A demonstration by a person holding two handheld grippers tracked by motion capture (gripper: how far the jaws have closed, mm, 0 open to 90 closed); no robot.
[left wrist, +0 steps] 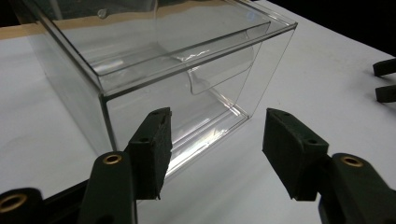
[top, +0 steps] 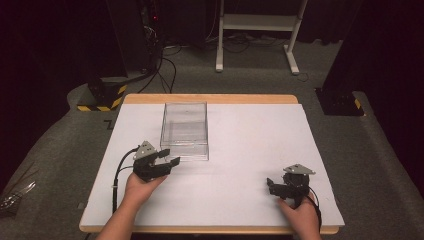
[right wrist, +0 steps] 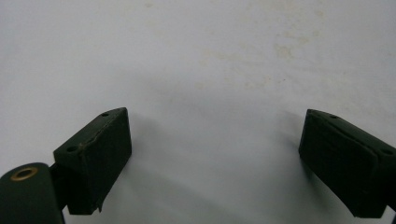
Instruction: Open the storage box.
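Note:
A clear plastic box (top: 184,130) with a see-through lid stands on the white table (top: 250,140), left of centre. My left gripper (top: 171,156) is held just off the box's near left corner, open, with nothing between its jaws. In the left gripper view the box (left wrist: 163,70) rises close ahead, its near corner slightly left of the gap in the left gripper (left wrist: 217,140). My right gripper (top: 270,186) rests low near the table's front right, pointing left, open and empty. In the right gripper view the right gripper (right wrist: 215,154) looks down on bare table (right wrist: 210,56).
The right gripper's jaw tips (left wrist: 385,79) poke in at the far right of the left gripper view. Beyond the table stand a white frame (top: 260,30), cables (top: 165,65) on the grey floor and yellow-black striped bases (top: 102,95).

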